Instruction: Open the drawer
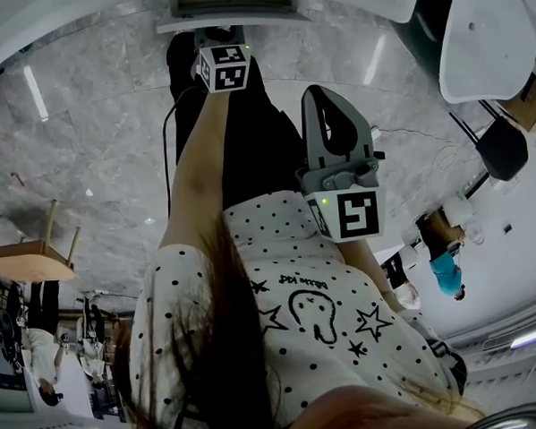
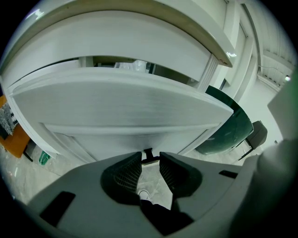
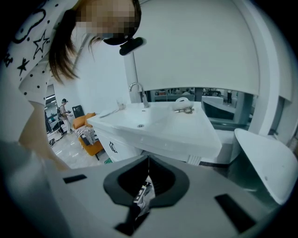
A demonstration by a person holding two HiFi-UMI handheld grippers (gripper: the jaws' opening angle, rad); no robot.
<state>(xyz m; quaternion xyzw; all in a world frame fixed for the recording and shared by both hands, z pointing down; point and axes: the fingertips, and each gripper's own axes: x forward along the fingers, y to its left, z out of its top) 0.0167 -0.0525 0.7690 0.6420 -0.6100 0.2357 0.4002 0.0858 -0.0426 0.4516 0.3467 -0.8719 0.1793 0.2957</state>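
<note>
L gripper open, drawer handle btwn tips.

Drawer front: white, smooth, satin sheen, looks like lacquered board. Handle: small and dark, can't tell if metal or plastic. Left gripper: matt grey plastic shell. Its pads are dark with a fine cross-hatch texture. Right gripper: same matt grey plastic. Floor: grey marble look, polished, mirrors the ceiling lights. Countertop: white, glossy. Tap: bright chrome. Shirt: soft dotted cloth. Small table: bare wood.
</note>
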